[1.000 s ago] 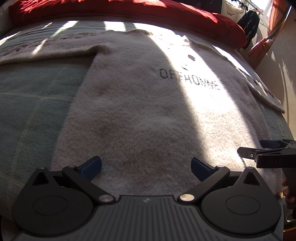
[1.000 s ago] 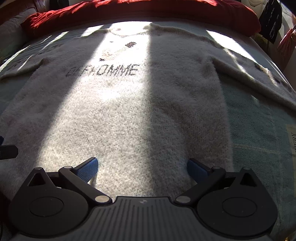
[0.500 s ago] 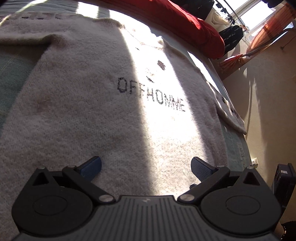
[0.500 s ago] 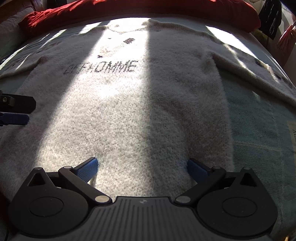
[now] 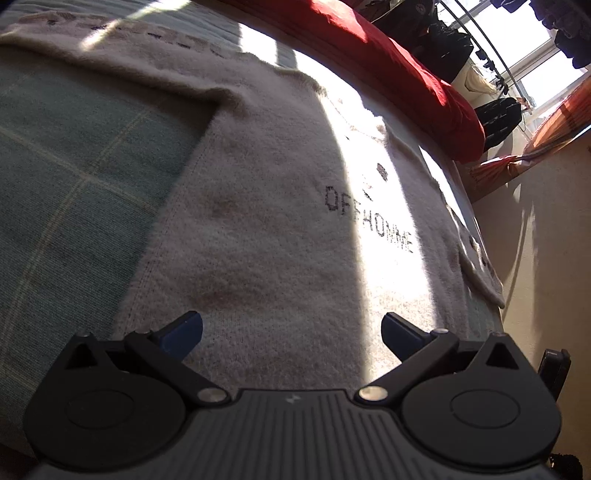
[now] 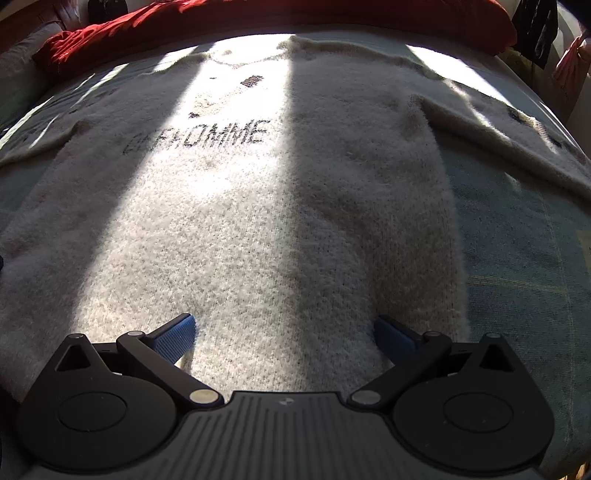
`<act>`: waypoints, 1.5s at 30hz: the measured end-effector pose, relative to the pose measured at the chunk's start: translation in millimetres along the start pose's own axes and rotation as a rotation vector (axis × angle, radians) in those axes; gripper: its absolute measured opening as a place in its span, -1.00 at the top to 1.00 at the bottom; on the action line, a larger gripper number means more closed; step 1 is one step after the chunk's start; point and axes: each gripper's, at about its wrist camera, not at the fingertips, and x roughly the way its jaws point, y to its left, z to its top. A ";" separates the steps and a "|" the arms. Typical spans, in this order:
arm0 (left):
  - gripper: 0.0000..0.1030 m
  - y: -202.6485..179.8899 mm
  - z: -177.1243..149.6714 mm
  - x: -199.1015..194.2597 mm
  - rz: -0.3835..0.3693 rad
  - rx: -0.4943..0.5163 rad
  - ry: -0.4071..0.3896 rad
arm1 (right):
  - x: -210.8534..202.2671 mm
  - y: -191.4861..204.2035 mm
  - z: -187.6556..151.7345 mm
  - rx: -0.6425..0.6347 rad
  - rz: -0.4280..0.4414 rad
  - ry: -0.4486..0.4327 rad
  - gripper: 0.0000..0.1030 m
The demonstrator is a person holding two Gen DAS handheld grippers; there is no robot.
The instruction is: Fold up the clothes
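A fuzzy cream sweater (image 5: 280, 229) (image 6: 288, 221) with dark "OFFHOMME" lettering lies flat, front up, on a bed, both sleeves spread outward. My left gripper (image 5: 291, 330) hovers open over the hem, left of its middle, blue-padded fingers wide apart with nothing between them. Near the hem's right side my right gripper (image 6: 284, 330) also stands open and holds nothing. A dark piece of the right gripper (image 5: 552, 373) shows at the left wrist view's lower right edge.
A green plaid bed cover (image 5: 66, 192) (image 6: 524, 243) lies under the sweater. A red duvet (image 5: 399, 62) (image 6: 110, 33) runs along the far side. Dark clothes (image 5: 498, 122) hang by a window at the right; the bed's right edge drops to a pale floor (image 5: 546, 258).
The left wrist view has swung back to the left, bringing the left sleeve and plaid cover into sight. The right gripper edged slightly forward; the left gripper left its view. Both stayed open.
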 end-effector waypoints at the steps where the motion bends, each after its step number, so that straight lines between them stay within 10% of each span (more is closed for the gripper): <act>1: -0.98 -0.9 -3.5 1.4 -0.014 0.002 0.014 | 0.2 -0.2 0.5 0.003 -0.001 0.002 -1.00; 14: -0.98 -2.0 -28.6 -20.6 0.071 -0.017 -0.028 | -3.7 -2.5 -11.6 -0.035 0.016 -0.073 -1.00; 22: -0.98 -22.7 -65.7 6.9 0.121 0.050 0.088 | -4.2 -3.3 -14.3 -0.034 0.022 -0.089 -1.00; 45: -0.98 -21.6 -69.8 1.9 0.228 0.120 -0.018 | -4.3 1.2 -20.0 -0.038 -0.005 -0.126 -1.00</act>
